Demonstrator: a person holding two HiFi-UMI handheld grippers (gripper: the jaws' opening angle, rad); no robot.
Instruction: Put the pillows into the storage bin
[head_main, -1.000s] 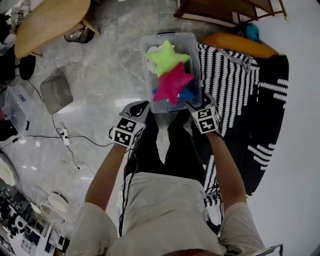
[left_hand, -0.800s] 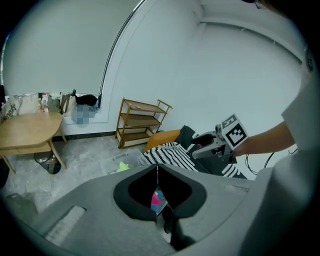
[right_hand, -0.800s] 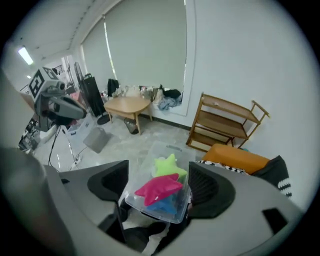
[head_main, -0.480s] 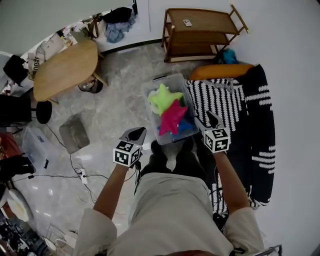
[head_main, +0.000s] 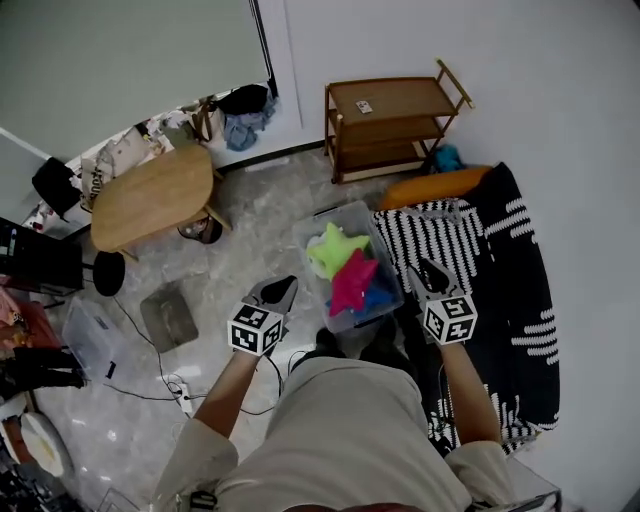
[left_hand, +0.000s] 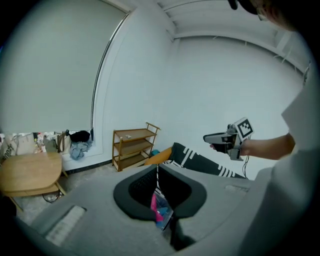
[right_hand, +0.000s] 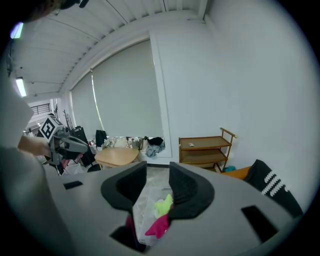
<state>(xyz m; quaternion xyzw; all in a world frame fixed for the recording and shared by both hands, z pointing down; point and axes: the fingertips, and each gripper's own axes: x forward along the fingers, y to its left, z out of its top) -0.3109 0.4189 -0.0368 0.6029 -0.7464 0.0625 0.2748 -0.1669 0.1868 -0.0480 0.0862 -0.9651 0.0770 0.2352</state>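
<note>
The clear storage bin (head_main: 312, 238) stands on the floor ahead of the person's legs. It holds a green star pillow (head_main: 335, 250), a pink star pillow (head_main: 352, 284) and a blue one (head_main: 380, 296). My left gripper (head_main: 283, 287) hangs in the air left of the bin, its jaws together and empty; its own view shows only a thin slit between the pads (left_hand: 157, 172). My right gripper (head_main: 425, 268) hovers right of the bin. Its jaws (right_hand: 157, 175) have just been closing, keep a narrow gap and hold nothing; the bin shows through the gap.
A wooden shelf unit (head_main: 395, 125) stands against the far wall. A round wooden table (head_main: 160, 195) is at the left, a grey box (head_main: 167, 315) and cables (head_main: 180, 385) lie on the floor. A black-and-white striped blanket (head_main: 470, 260) and orange cushion (head_main: 435, 187) lie right of the bin.
Both grippers have risen from the bin's near corners and now hang well above it. The head view has pulled back, so the bin looks smaller. The right jaws have narrowed.
</note>
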